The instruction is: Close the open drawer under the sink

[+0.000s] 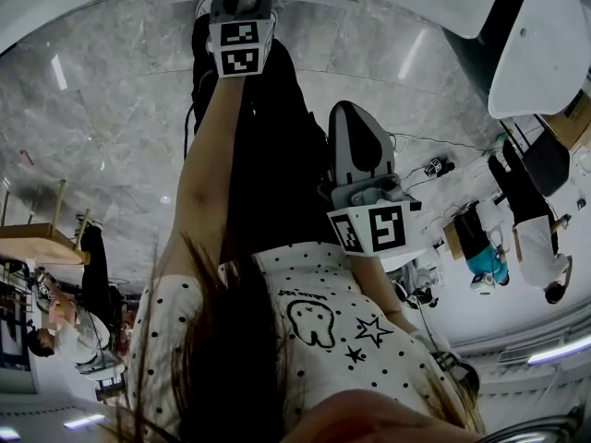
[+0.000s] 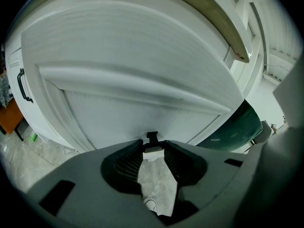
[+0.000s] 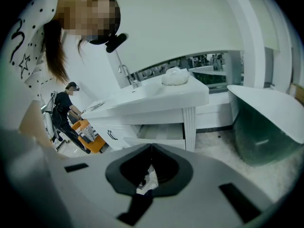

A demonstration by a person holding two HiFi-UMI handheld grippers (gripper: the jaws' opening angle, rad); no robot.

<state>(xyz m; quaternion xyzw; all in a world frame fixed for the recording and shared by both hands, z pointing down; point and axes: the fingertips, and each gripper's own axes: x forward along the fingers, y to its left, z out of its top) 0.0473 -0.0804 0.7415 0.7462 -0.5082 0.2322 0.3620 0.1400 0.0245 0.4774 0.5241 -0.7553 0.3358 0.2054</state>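
Observation:
In the left gripper view the white drawer front [image 2: 142, 80] fills the picture at close range. Its small black handle [image 2: 152, 137] sits right at the tips of my left gripper [image 2: 153, 148], whose jaws are closed on it with a narrow gap behind. The right gripper view shows that drawer [image 3: 159, 132] pulled out under the white sink [image 3: 142, 96] with a faucet [image 3: 126, 72]. My right gripper [image 3: 151, 147] is shut and empty, well back from the sink. In the head view the left gripper [image 1: 242, 7] is stretched far forward and the right gripper [image 1: 349, 113] stays near my body.
A dark green tub [image 3: 261, 132] stands on the floor right of the sink. A neighbouring cabinet has a black bar handle [image 2: 23, 85]. An orange stool [image 3: 85, 132] and a person [image 3: 64, 108] are left of the sink. Other people [image 1: 536, 247] stand further off.

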